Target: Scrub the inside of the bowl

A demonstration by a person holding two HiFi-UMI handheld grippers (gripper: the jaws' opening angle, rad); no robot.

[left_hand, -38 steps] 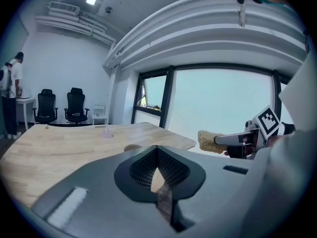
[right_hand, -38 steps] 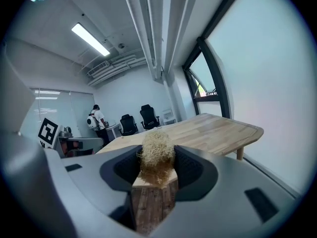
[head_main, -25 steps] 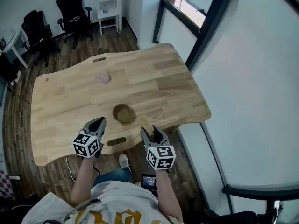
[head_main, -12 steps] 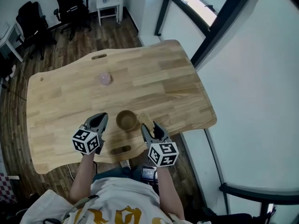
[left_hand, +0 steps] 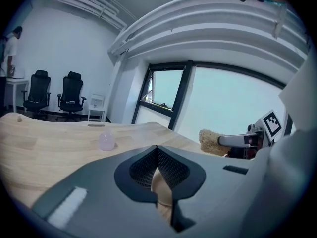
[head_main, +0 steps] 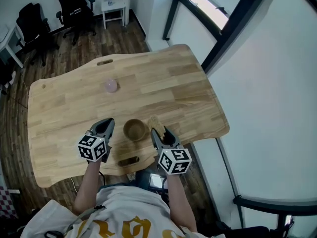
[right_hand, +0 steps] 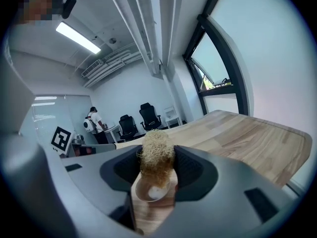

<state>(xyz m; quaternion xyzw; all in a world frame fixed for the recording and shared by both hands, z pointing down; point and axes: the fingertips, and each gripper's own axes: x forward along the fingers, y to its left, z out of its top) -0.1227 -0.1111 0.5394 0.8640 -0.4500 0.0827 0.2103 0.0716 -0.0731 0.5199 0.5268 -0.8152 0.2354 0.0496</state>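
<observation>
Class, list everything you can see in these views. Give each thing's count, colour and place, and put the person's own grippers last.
table: one, light wood, middle of the room
bowl: one, brown wood, on the table near its front edge, between the grippers
pink egg-shaped object: one, pale pink, on the table beyond the bowl
scrubber: one, tan and fibrous, in the right gripper
office chairs: two, black, on the floor beyond the table
side table: one, white, beside the chairs
left gripper: one, grey, shut and empty, left of the bowl
right gripper: one, grey, shut on the scrubber, right of the bowl
</observation>
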